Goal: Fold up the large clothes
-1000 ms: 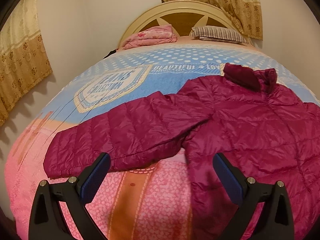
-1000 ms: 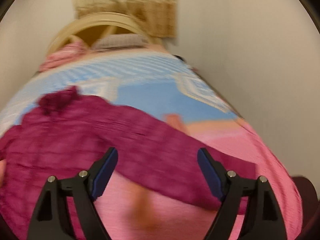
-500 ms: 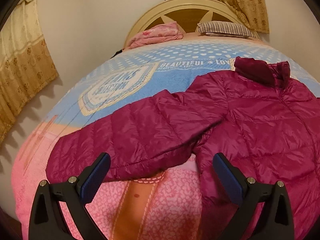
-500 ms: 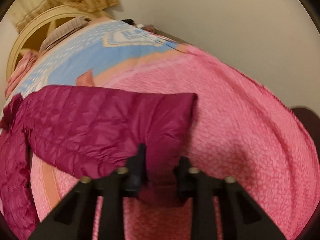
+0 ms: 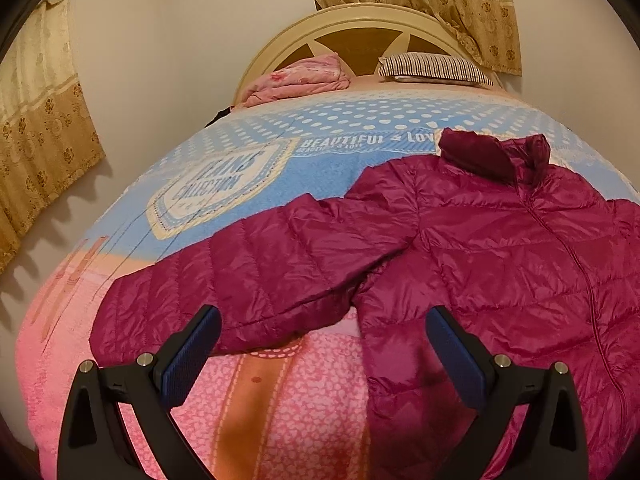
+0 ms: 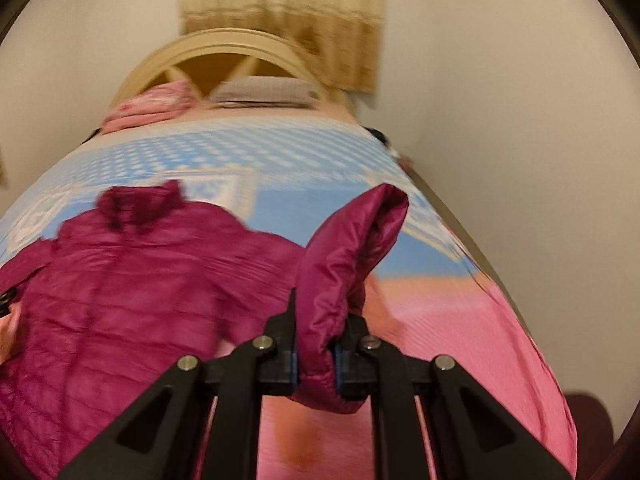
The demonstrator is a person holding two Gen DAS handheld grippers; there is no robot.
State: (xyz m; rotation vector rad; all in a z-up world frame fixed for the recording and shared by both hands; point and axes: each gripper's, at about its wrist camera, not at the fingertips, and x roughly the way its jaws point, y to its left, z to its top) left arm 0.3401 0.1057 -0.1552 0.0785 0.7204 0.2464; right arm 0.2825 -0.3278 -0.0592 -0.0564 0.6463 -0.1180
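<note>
Right wrist view: the right gripper is clamped on the cuff of one sleeve, which stands puffed up just ahead of its fingers. Beyond and to that gripper's left, the jacket lies spread on the bed. The left gripper hangs wide apart, holding nothing, with the other sleeve just ahead of it. The quilted shell looks light, soft and slick, so cuffs and seams likely offer the surest hold.
</note>
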